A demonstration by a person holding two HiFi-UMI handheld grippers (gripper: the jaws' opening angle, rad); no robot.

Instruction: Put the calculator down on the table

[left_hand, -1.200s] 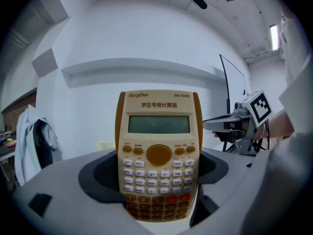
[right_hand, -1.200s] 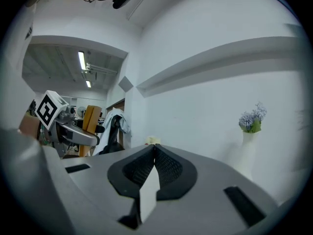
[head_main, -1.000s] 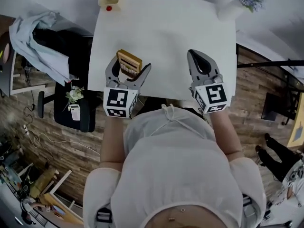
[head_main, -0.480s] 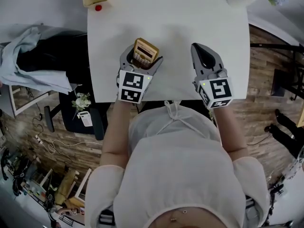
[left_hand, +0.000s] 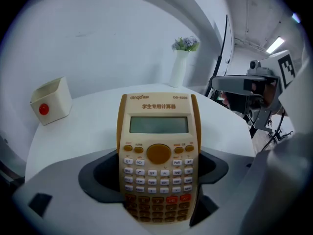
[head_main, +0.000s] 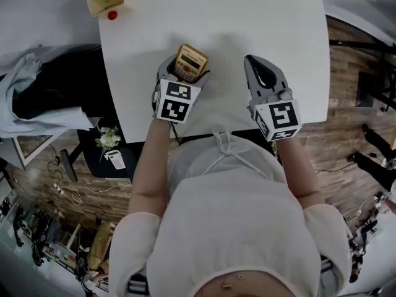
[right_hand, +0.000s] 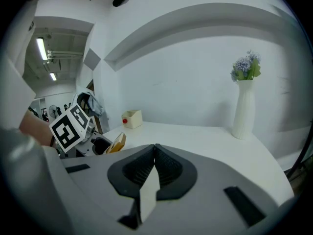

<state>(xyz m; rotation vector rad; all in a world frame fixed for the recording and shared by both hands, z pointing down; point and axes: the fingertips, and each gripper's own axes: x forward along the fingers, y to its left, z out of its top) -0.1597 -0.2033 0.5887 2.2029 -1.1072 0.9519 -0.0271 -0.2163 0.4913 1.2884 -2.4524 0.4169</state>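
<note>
Tan hard-plastic calculator (left_hand: pixel 157 146), judged light, rigid and slick-edged, sits pinched at its lower keypad sides by left gripper (head_main: pixel 184 74); right gripper (right_hand: pixel 154 151) jaws pressed together, empty.

a: left gripper (head_main: pixel 184 73)?
b: jaws are clamping the calculator (head_main: pixel 190 62) by its lower end, holding it tilted up.
a: right gripper (head_main: pixel 255 67)?
b: jaws are pressing together, tip to tip.
a: arms?
b: left forearm (head_main: pixel 148 159) and right forearm (head_main: pixel 296 166) are both reaching forward, side by side, apart.
</note>
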